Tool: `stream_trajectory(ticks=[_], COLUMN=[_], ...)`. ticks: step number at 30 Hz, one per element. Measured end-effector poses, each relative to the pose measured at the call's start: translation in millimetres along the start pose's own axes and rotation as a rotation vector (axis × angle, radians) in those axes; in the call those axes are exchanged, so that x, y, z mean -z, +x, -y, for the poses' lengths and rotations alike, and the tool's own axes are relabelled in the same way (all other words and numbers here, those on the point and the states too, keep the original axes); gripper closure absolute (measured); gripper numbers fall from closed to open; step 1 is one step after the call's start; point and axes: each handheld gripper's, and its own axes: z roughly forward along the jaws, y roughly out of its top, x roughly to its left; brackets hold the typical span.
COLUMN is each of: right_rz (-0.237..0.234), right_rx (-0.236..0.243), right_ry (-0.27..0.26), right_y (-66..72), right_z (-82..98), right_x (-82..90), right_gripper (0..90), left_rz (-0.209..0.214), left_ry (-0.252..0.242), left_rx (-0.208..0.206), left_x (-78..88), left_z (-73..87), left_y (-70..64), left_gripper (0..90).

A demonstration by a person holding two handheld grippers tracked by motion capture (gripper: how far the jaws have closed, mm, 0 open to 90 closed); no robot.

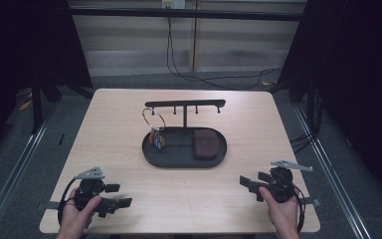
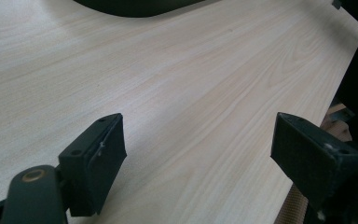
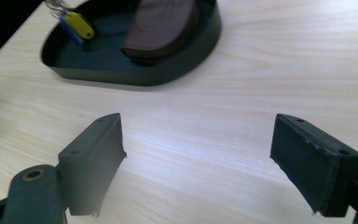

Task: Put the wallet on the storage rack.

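A: Left to right. Left gripper (image 1: 113, 195) sits near the table's (image 1: 129, 104) front-left corner, jaws spread wide, nothing between them. In the left gripper view just bare wood between the pads (image 2: 100, 158).

B: And the middle?

A: Black oval tray (image 1: 151, 152) at the table's centre, with a T-shaped hanger stand (image 1: 185, 104) rising from it. Key ring (image 1: 153, 119) hangs off the left end of the bar, coloured key tags (image 1: 157, 140) dangling just above the tray's left half. Brown wallet (image 1: 205, 144) lies flat in the tray's right half.

B: Right side?

A: Right gripper (image 1: 249, 182) near the front-right corner, jaws likewise spread, empty, pointed toward the tray. The right gripper view has the wallet (image 3: 161, 25) and a yellow tag (image 3: 80, 24) ahead of it.

B: Neither is touching anything. Which gets picked?

A: Can't tell for sure. Both grippers sit well apart from the tray.

B: Handling?

A: My read: keys are light, the ring is thin, stiff and slippery, and the bunch will swing. Pinch the ring's lower arc, or the tags, then lift off the peg. The wallet looks soft and slightly domed, likely grippy. Its near edge sits close behind the tray rim, so take it across the short width from above.
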Motion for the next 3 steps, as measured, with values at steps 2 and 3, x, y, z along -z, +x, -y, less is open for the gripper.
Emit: stream_trajectory(ticks=[2,3], right_rz=[-0.006,0.008], right_rx=[-0.011,0.003], right_ry=[0.028,0.05], right_y=[-1.9,-1.9], right_z=[3.3,3.7], right_x=[-3.8,-6.4], right_gripper=[16.8,16.8], left_rz=[0.005,0.002], left_ry=[-0.005,-0.002], left_rx=[0.002,0.001], left_x=[1.1,1.0], left_z=[0.2,0.4], left_y=[-0.7,-0.2], left_gripper=[17.6,17.6])
